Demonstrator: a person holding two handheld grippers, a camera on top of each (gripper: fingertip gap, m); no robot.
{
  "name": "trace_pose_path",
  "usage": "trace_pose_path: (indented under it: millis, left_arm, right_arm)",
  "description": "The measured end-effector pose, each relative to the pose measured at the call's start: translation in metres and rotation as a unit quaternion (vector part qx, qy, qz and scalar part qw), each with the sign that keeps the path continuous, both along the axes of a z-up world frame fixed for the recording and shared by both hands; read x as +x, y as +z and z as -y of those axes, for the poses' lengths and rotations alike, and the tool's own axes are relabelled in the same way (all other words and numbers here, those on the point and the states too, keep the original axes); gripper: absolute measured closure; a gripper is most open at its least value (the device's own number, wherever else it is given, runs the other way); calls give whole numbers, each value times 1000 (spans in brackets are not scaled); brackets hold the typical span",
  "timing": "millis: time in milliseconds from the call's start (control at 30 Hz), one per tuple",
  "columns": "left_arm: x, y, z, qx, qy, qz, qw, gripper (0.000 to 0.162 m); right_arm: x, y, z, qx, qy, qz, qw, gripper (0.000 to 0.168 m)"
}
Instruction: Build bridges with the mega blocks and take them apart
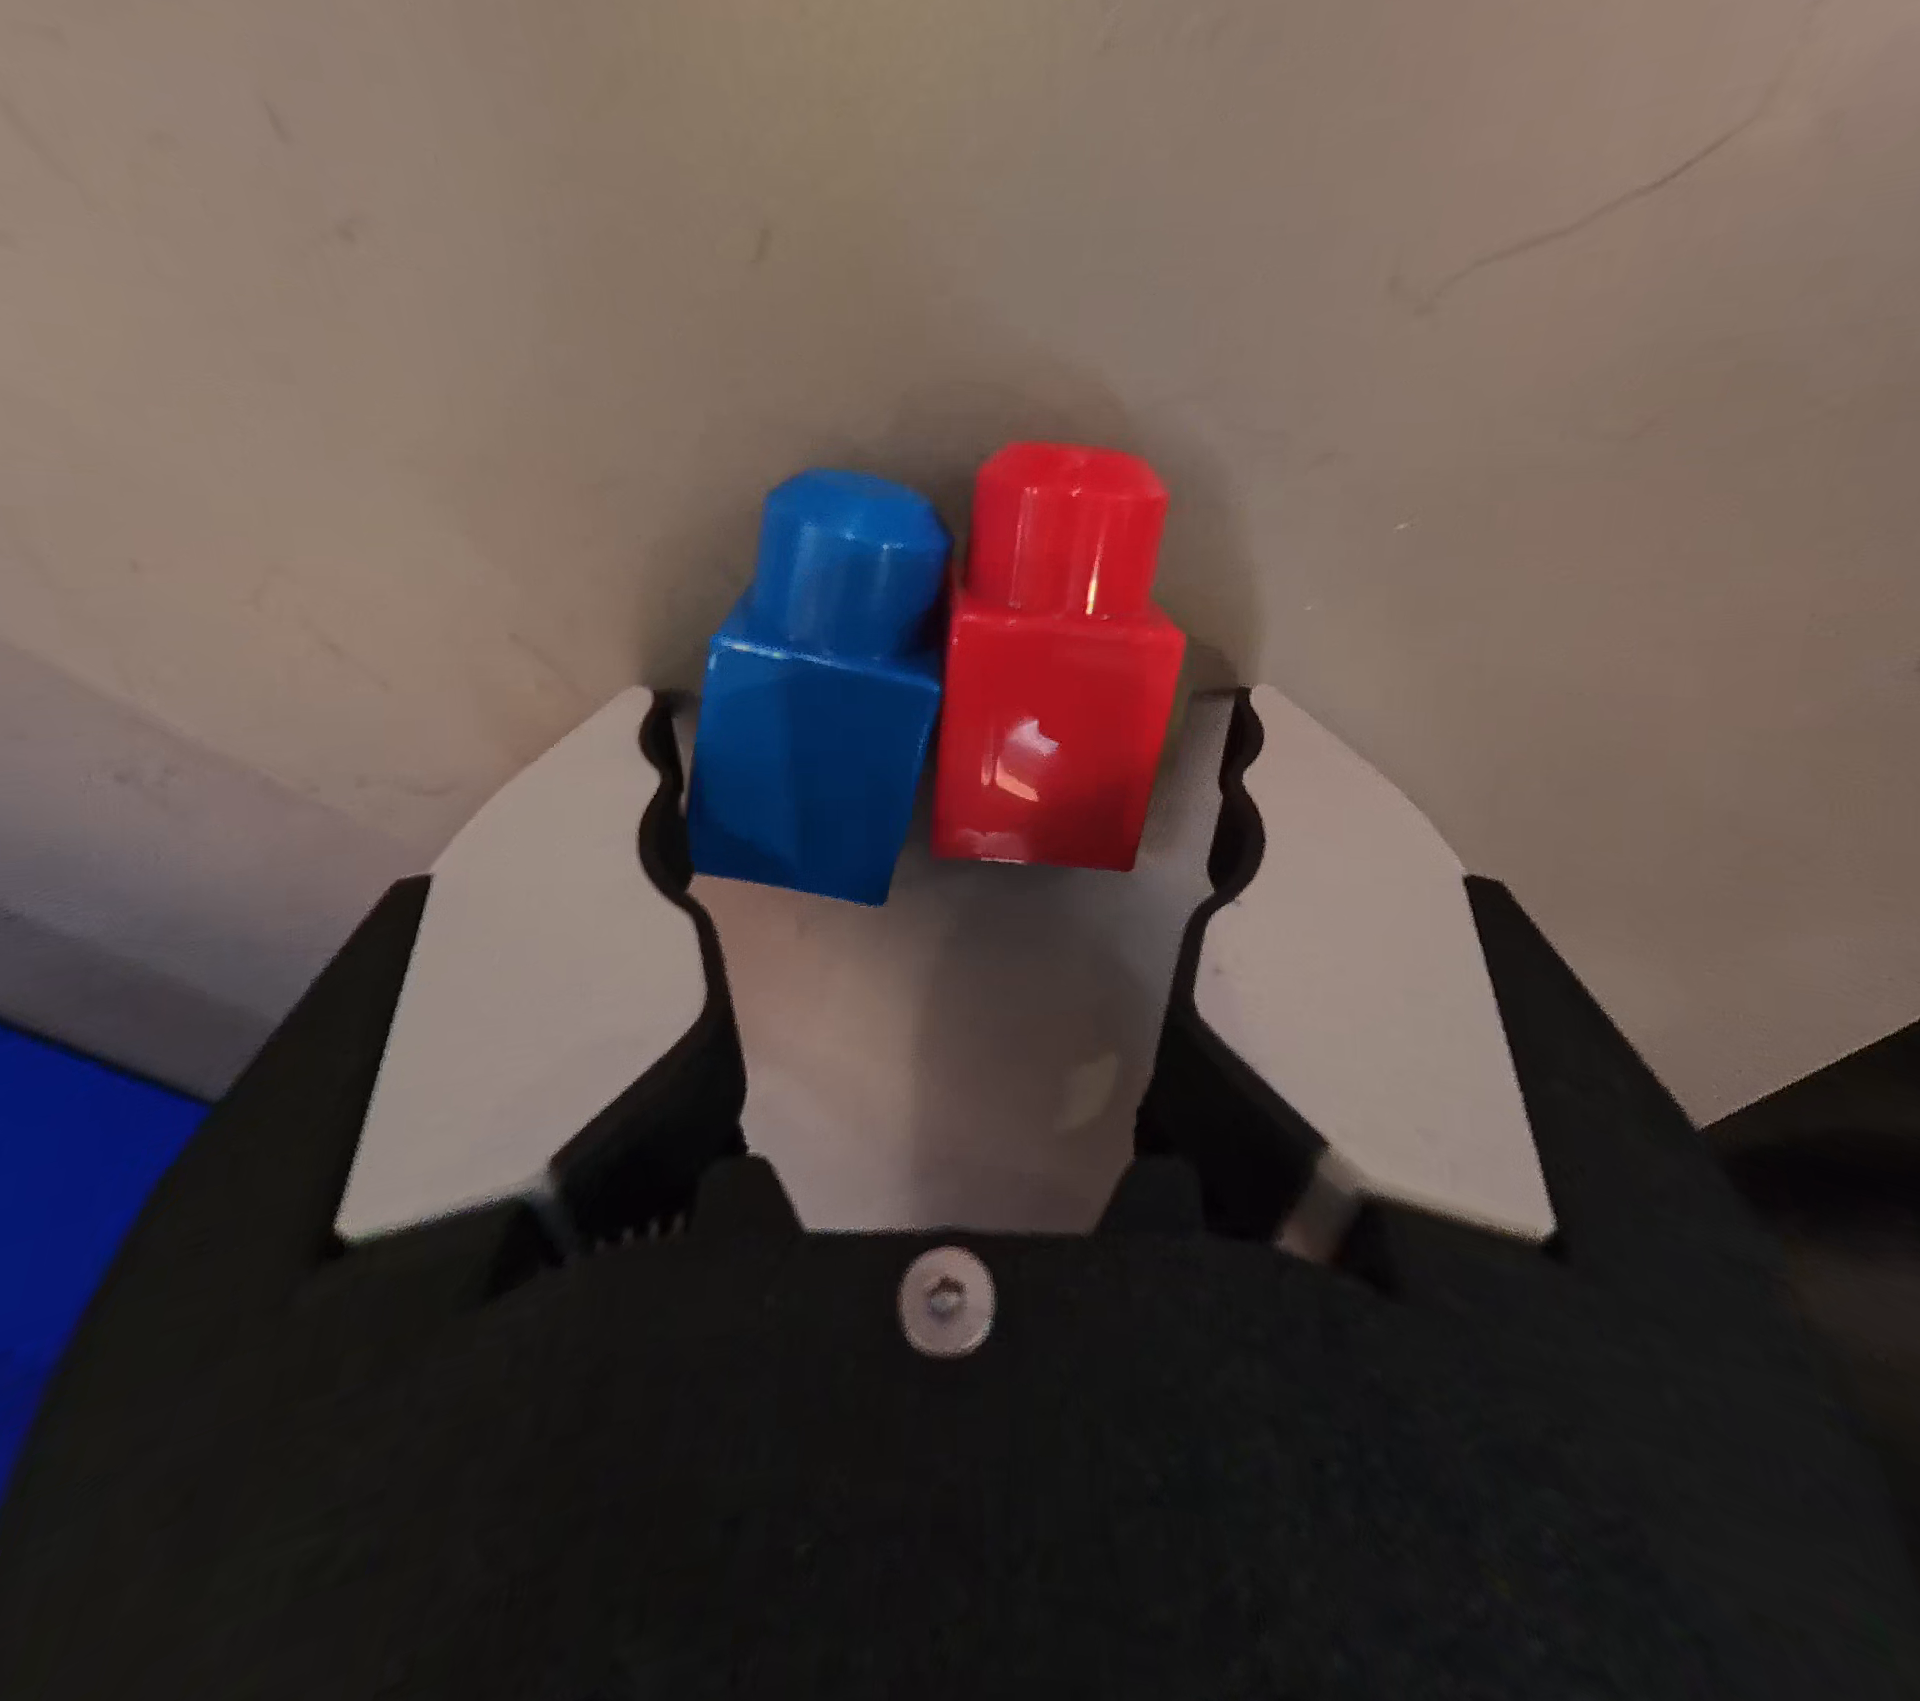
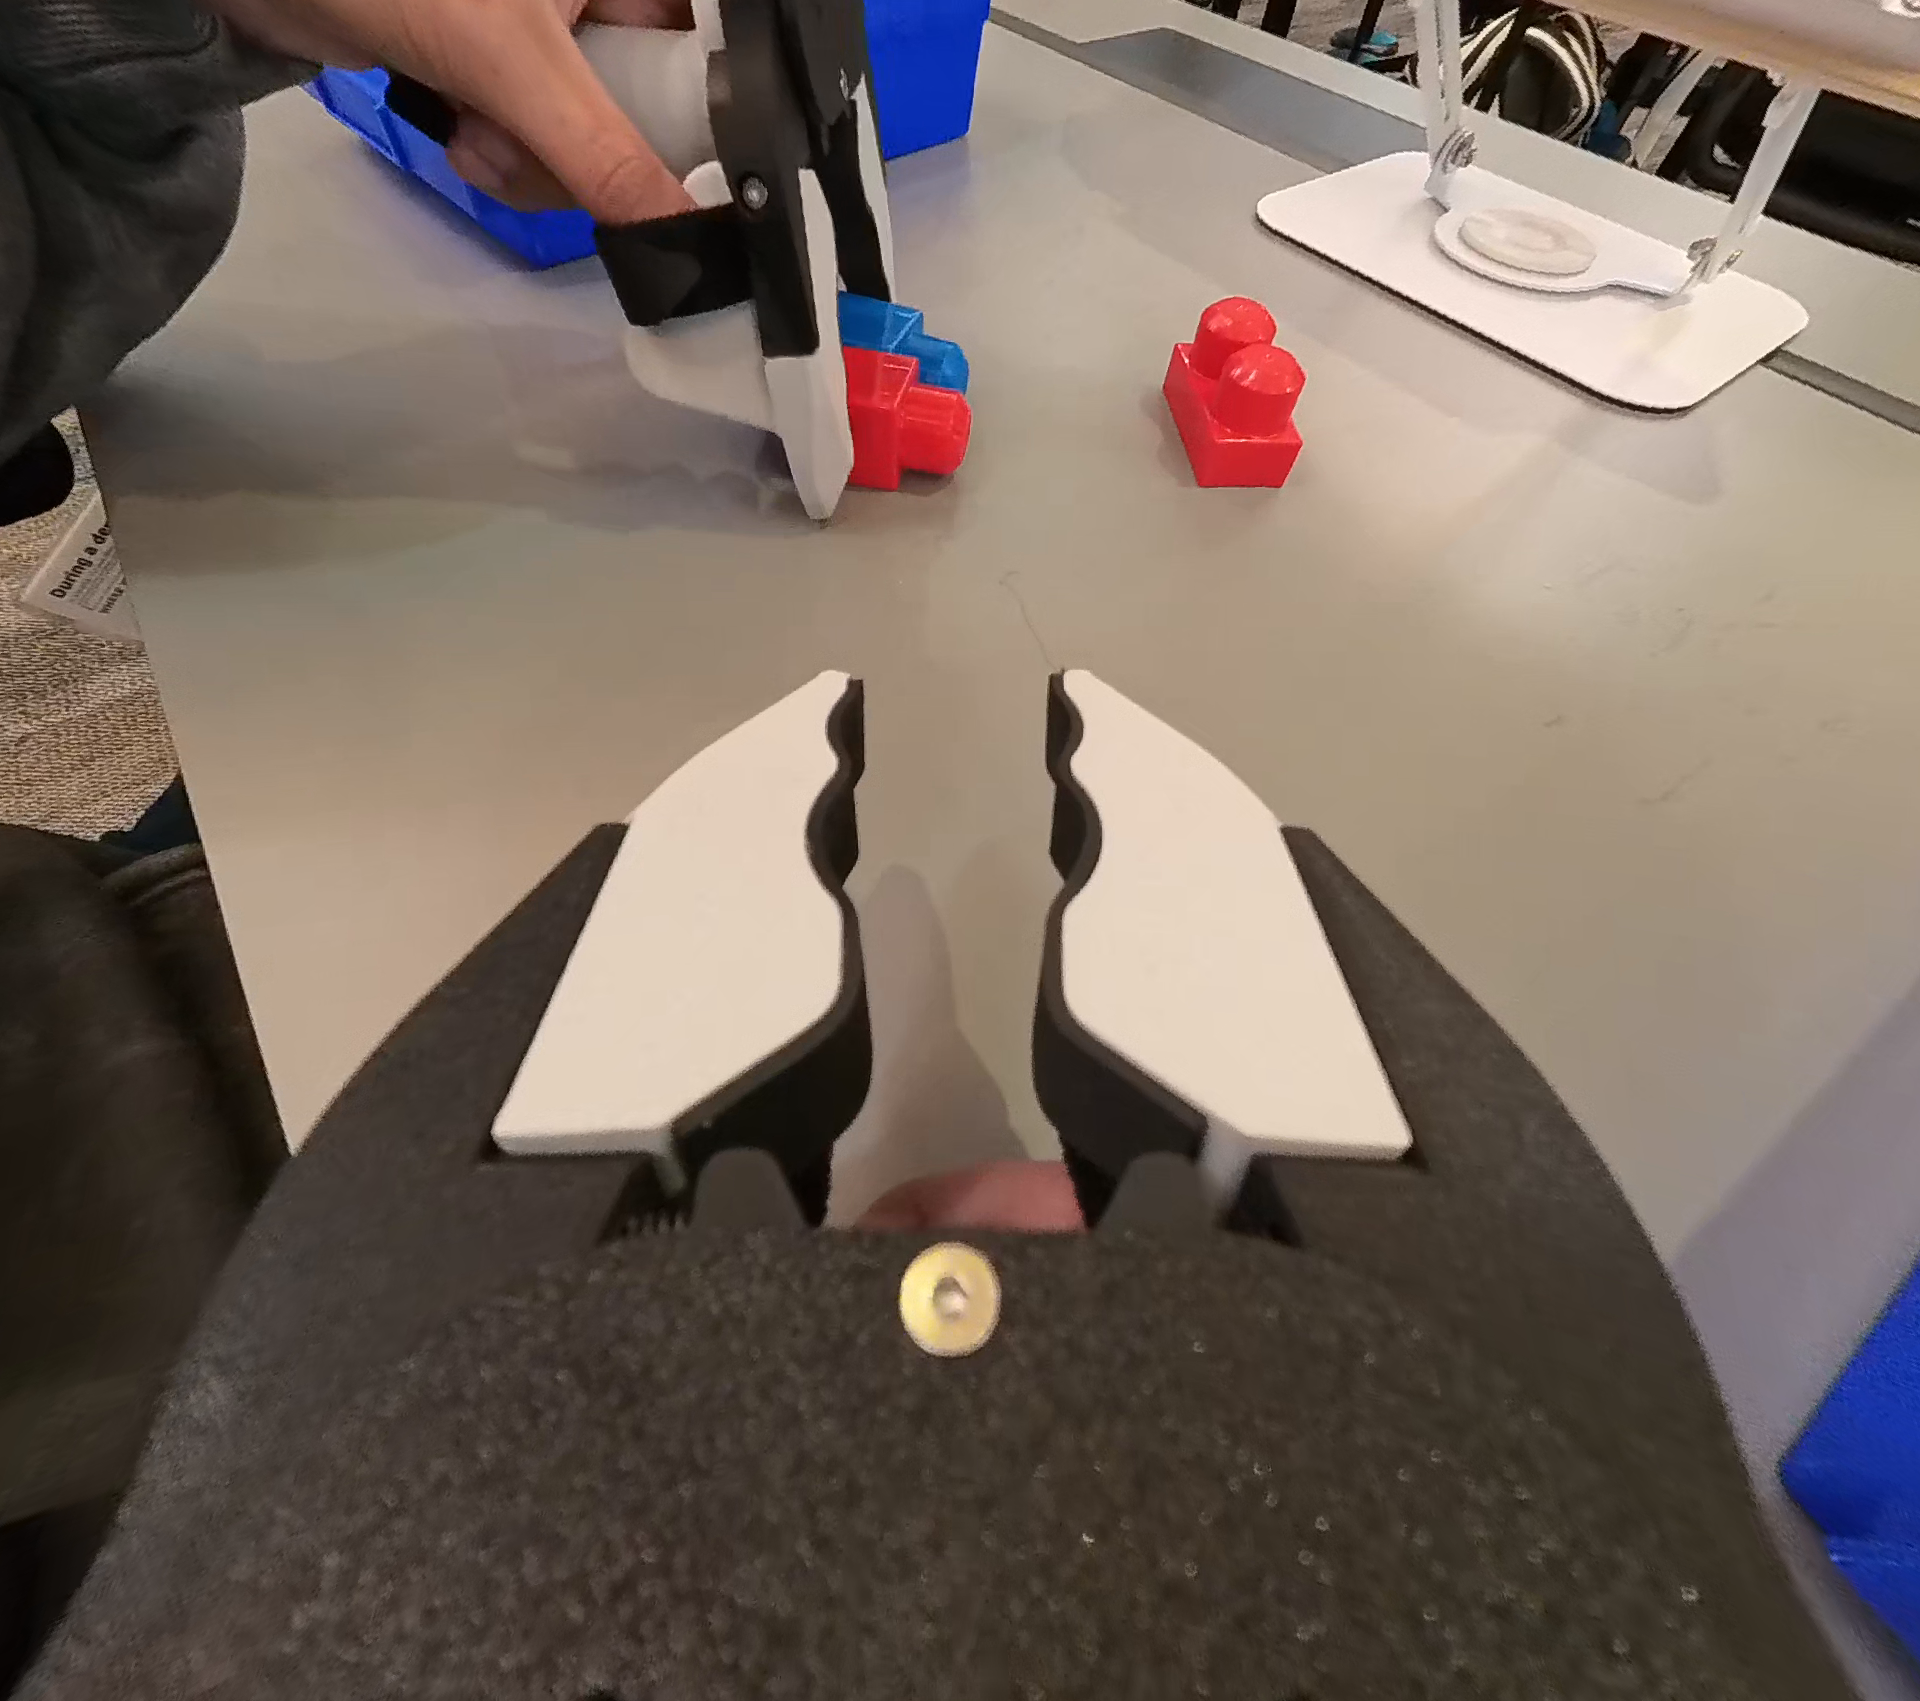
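Left gripper (image 1: 951, 778) jaws stand spread around our touching blue single-stud block (image 1: 821, 716) and red single-stud block (image 1: 1060, 695) lying on the grey table (image 1: 1039, 145), so we should squeeze evenly, while our right gripper (image 2: 956, 706) hovers empty, parted.

I am counting three blocks on the table (image 2: 1351, 768): one blue single-stud block (image 1: 821, 695), one red single-stud block (image 1: 1055, 695) touching it, and one red two-stud block (image 2: 1234, 399) well apart from them. I am seeing two hand-held grippers, two blue bins, and one white stand (image 2: 1527, 269).
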State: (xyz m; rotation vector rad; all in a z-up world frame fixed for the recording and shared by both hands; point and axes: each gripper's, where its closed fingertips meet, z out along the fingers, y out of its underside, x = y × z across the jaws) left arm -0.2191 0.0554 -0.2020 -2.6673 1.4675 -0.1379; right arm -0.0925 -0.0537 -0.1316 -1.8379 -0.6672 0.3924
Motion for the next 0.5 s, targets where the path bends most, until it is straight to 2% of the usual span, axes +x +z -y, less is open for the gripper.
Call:
trace_pose_path:
  millis: [200,500]
  left_arm:
    - [9,3,7,-6,-7,10,1000,69]
    - [4,1,6,13,-19,-22,999,77]
  right_arm:
    - [0,0,0,0,0,1,1000,135]
    - [-1,-1,0,2,2,8,1000,135]
